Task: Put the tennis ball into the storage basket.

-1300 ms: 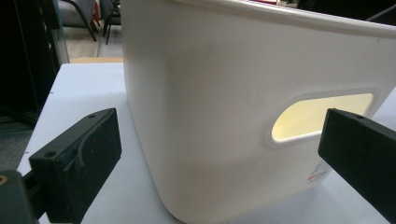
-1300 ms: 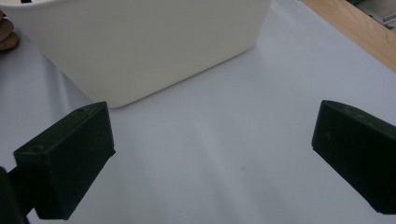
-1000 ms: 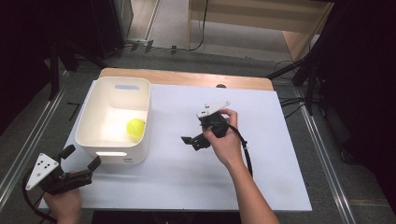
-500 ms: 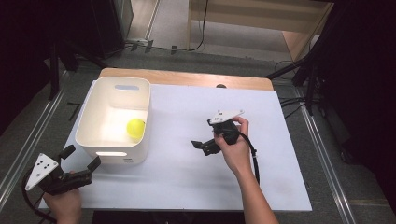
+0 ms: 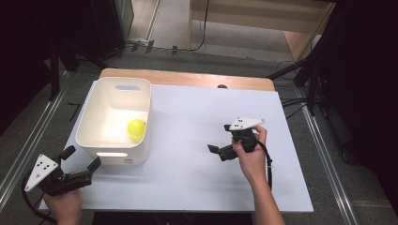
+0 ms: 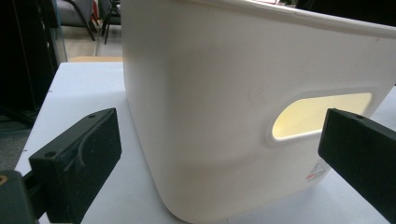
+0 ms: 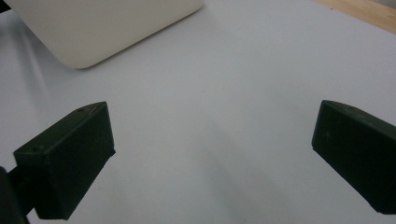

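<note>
The left gripper has its jaws spread wide and holding nothing. Directly ahead of them stands the white bin, its handle slot facing them. A yellow ball lies inside the bin. The right gripper is likewise spread and unloaded over bare white table, the bin corner well ahead.

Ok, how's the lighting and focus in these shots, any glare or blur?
High view: the sheet is evenly lit, the surroundings fall near black, and the picture is a little soft. Left gripper view: the bin wall washes out pale and its handle slot glows. Right gripper view: faint shadows on the sheet, near pads slightly soft.
</note>
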